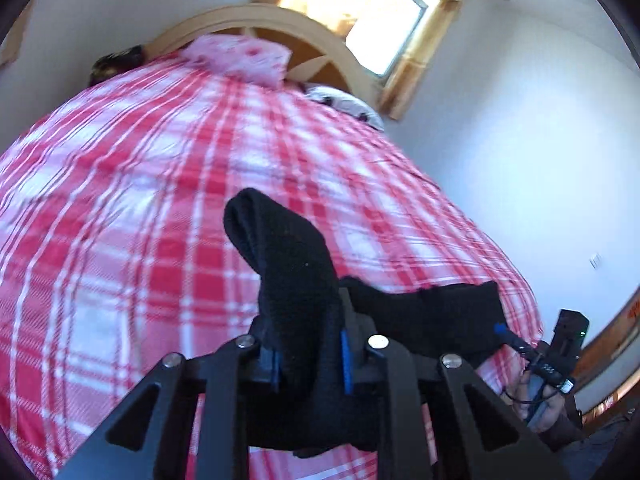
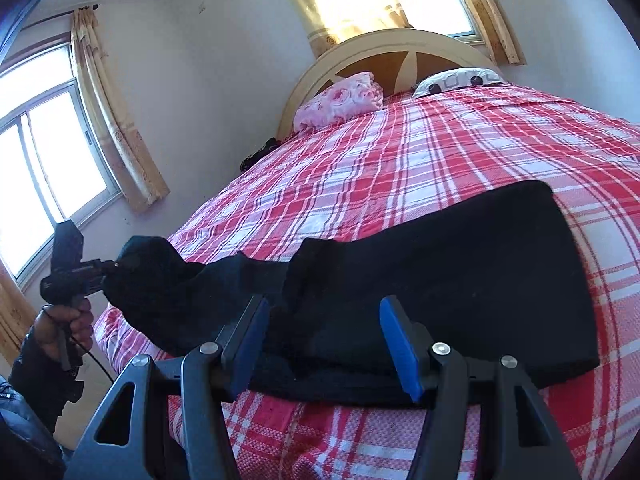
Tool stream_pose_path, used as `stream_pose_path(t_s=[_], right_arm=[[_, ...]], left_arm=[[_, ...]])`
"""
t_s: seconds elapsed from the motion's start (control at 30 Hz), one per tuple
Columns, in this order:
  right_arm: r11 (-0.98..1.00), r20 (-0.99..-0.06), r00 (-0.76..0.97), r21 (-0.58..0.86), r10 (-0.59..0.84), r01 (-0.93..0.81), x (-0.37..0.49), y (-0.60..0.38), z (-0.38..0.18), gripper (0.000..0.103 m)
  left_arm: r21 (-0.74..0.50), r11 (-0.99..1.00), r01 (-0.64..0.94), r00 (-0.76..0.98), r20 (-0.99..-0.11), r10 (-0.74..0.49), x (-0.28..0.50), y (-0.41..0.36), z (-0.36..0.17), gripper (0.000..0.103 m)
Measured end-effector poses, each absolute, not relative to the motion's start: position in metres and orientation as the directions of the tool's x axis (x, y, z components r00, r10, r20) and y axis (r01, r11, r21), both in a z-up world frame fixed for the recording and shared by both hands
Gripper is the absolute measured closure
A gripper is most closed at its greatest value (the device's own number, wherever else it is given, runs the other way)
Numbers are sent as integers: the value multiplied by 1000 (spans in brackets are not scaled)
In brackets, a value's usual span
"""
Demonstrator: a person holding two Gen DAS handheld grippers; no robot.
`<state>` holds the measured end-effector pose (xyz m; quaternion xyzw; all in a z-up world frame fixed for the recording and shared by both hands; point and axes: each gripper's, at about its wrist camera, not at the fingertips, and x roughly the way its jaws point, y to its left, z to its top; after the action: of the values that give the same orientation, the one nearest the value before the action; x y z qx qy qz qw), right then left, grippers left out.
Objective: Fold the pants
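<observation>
I have my left tool (image 1: 308,360) clenched on one end of the black pants (image 2: 460,280), and a bunch of the cloth stands up past its blue pads. In the right wrist view that same tool (image 2: 110,268) is at the left of the scene with the pinched end raised off the bed (image 2: 400,152), so the fabric runs from it in a sagging strip down to the main body of the pants. I judge that I hold it high so that this end can be carried over the rest without dragging on the red and white plaid cover.

My right tool (image 2: 320,340) is released: its two blue pads stand apart on either side of the near edge of the pants, with cloth between them but no pad pressing on it. It hangs low over the near right part of the garment, which I take as readiness to pin or pick up that edge while the other end comes across.

The bulk of the pants lies flat on the bed, near the foot, as a broad dark slab whose far edge is straight and tidy. That flat part looks like the base for the fold.

At the far end a pink flowered pillow (image 2: 340,100) and a patterned white one (image 2: 456,78) rest against the curved headboard (image 2: 384,42). No box, basket or other container shows in either view, so nothing is there to be filled or emptied.
</observation>
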<state>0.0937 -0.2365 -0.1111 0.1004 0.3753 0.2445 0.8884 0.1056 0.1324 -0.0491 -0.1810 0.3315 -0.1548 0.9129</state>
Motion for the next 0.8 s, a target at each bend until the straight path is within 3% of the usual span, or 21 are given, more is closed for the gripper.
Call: stream_pose_path(t_s=[0.27,0.8], right_arm=[[889,-604,655,352,454,-292,84,-270,-102,43],[889,-563,758,456,328,-46,84,-346,-100,43]], left_arm=[[-440,826,353,688,-476,-548,137,50,-10,82],[-412,770,488,552,-538,-637,183,-79,-13,82]])
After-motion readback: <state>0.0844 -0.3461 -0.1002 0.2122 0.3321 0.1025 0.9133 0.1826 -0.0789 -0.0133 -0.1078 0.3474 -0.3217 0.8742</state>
